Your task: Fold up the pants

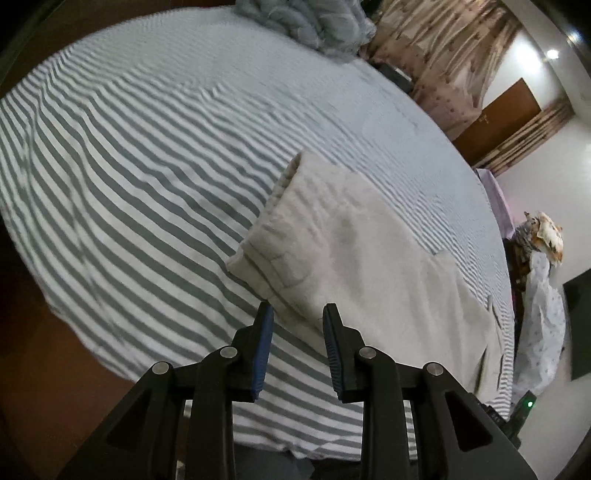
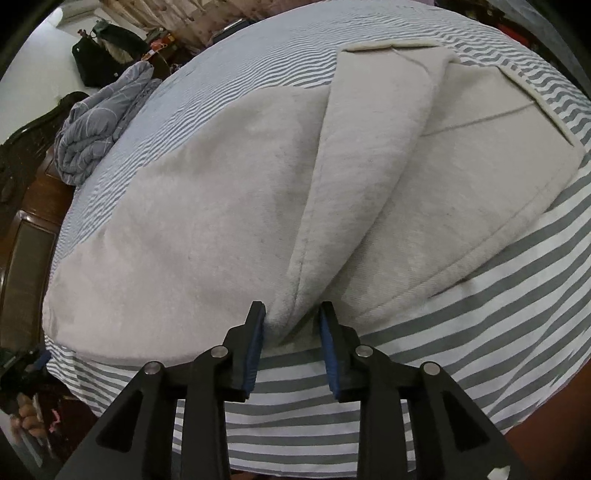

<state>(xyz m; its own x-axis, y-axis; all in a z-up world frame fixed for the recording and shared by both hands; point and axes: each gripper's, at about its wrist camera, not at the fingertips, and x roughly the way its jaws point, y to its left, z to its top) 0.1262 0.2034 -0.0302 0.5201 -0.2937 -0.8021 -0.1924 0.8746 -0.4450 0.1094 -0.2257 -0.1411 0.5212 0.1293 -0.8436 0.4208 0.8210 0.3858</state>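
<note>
Cream pants (image 2: 221,221) lie flat on the grey-and-white striped bedsheet (image 2: 461,332), with one leg folded across the other. A folded edge of the cloth sits between the blue pads of my right gripper (image 2: 292,314), which is open and does not pinch it. In the left wrist view the waistband end of the pants (image 1: 351,240) lies just ahead of my left gripper (image 1: 298,314). That gripper hovers above the sheet (image 1: 129,166), open, with nothing between its fingers.
A rolled grey blanket (image 2: 96,122) rests at the head of the bed, also seen as a blanket (image 1: 314,22) at the top of the left wrist view. A dark wooden bed frame (image 2: 26,221) runs along the left. A person's hand (image 2: 26,417) shows at the lower left. Curtains (image 1: 443,55) hang beyond the bed.
</note>
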